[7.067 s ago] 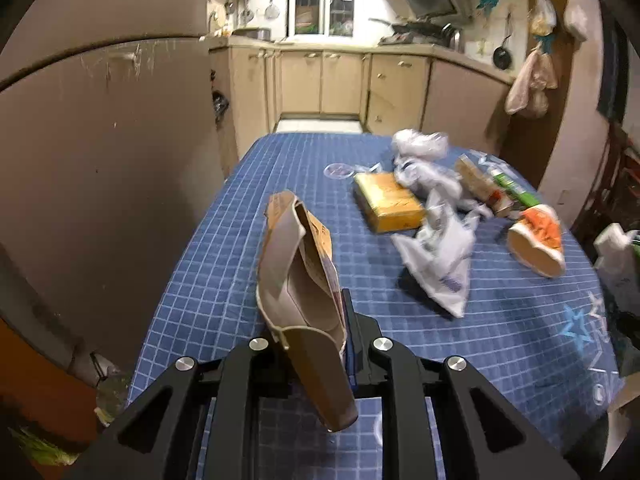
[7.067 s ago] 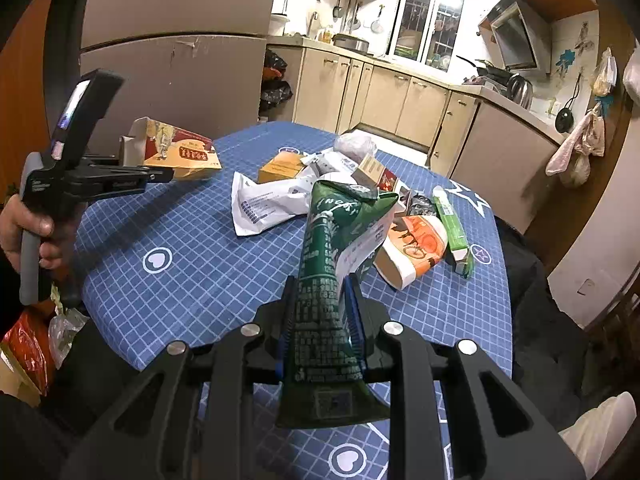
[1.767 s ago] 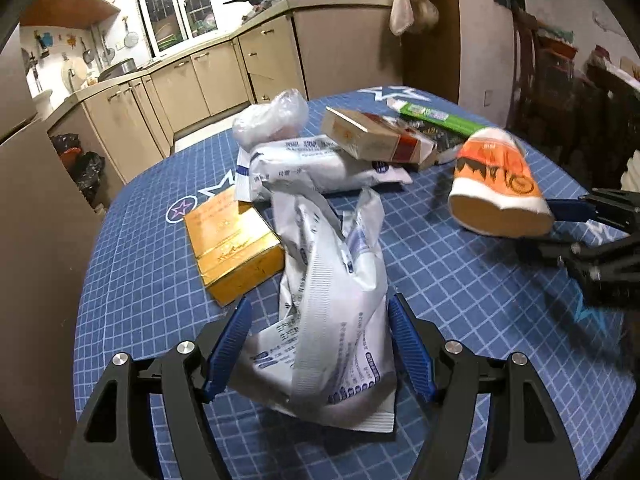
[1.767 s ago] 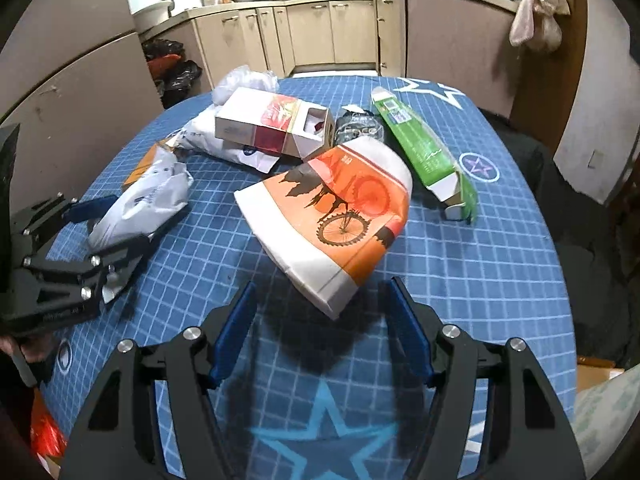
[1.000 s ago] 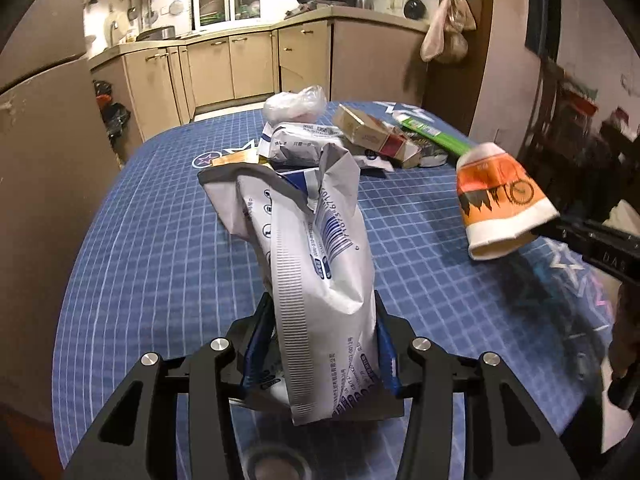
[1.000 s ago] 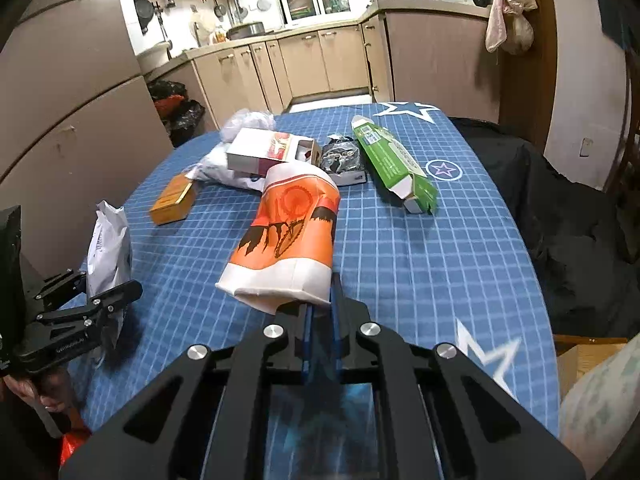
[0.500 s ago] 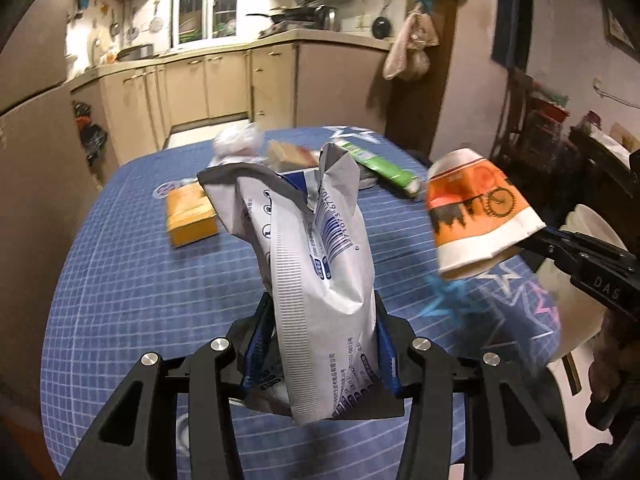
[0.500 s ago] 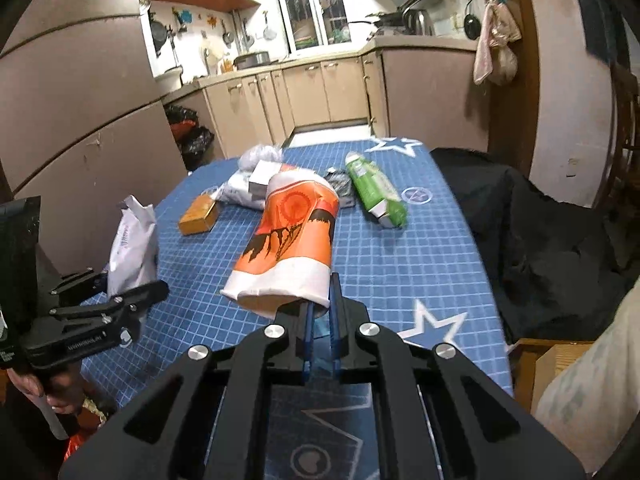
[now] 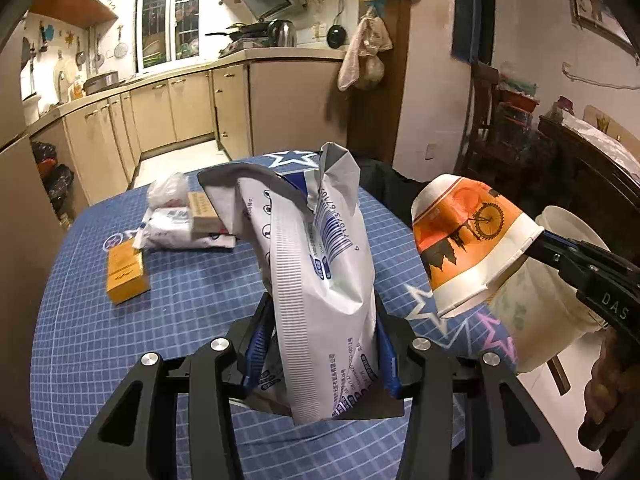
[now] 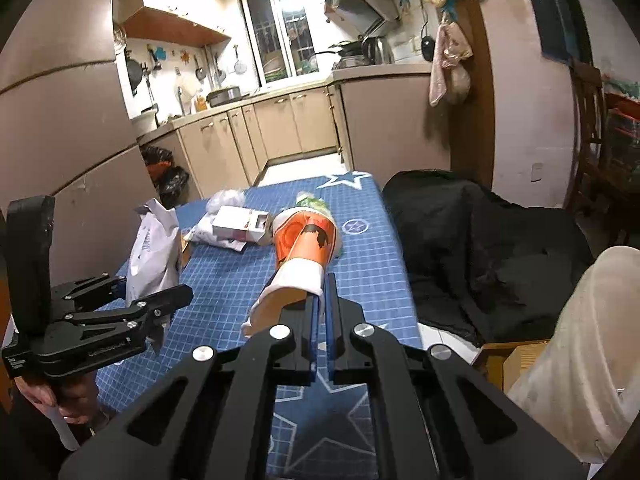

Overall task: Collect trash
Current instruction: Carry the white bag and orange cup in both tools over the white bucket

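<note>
Left tongs (image 9: 320,344) clamp the white packet (image 9: 320,280) upright; right tongs (image 10: 320,320) pinch the orange paper cup's (image 10: 304,248) rim. Both hang above the worktop (image 9: 180,320), the white bin (image 10: 592,360) nearer the right hand.

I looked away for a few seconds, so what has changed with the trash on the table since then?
The left gripper dropped a brown carton, then lifted the white pouch. The right gripper swapped a green bag for the orange paper cup, clamped by its rim. The yellow box stayed on the table.
</note>
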The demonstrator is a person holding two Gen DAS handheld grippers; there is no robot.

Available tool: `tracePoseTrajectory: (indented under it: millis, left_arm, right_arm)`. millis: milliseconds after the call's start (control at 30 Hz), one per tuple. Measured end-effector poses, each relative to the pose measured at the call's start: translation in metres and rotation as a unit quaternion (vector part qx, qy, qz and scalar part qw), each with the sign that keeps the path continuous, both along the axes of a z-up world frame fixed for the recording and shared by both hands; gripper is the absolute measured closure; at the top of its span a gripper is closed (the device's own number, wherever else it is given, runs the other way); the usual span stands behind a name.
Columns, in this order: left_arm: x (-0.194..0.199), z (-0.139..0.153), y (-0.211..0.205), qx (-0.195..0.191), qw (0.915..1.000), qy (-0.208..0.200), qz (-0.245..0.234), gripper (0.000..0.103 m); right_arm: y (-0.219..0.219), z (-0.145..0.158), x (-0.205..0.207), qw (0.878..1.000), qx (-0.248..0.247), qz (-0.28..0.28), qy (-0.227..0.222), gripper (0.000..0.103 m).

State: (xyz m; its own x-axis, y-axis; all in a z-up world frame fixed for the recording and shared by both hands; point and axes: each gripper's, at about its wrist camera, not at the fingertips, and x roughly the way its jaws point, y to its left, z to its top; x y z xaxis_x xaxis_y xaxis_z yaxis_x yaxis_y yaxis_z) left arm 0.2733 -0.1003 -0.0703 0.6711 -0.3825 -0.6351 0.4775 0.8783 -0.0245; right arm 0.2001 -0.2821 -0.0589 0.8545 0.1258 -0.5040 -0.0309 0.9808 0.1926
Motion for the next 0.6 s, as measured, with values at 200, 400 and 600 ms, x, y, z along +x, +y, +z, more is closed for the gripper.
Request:
tracePoseTrajectory:
  millis: [200,400,600]
  left_arm:
    - [-0.007,0.010,-0.022,0.003,0.9997,-0.009,-0.023,0.055]
    - [-0.012,0.022,-0.055,0.006,0.9984,-0.021,-0.052,0.055]
    - [-0.019,0.029,-0.099,0.010,0.9958,-0.029,-0.086,0.055]
  right_arm:
    - [-0.019,0.011,-0.018,1.000,0.002,-0.025,-0.019,0.102]
    - [-0.047,0.021,-0.036,0.997,0.004,-0.062,-0.034,0.102]
    - [-0.077,0.026,-0.051,0.994,0.008,-0.098,-0.044,0.102]
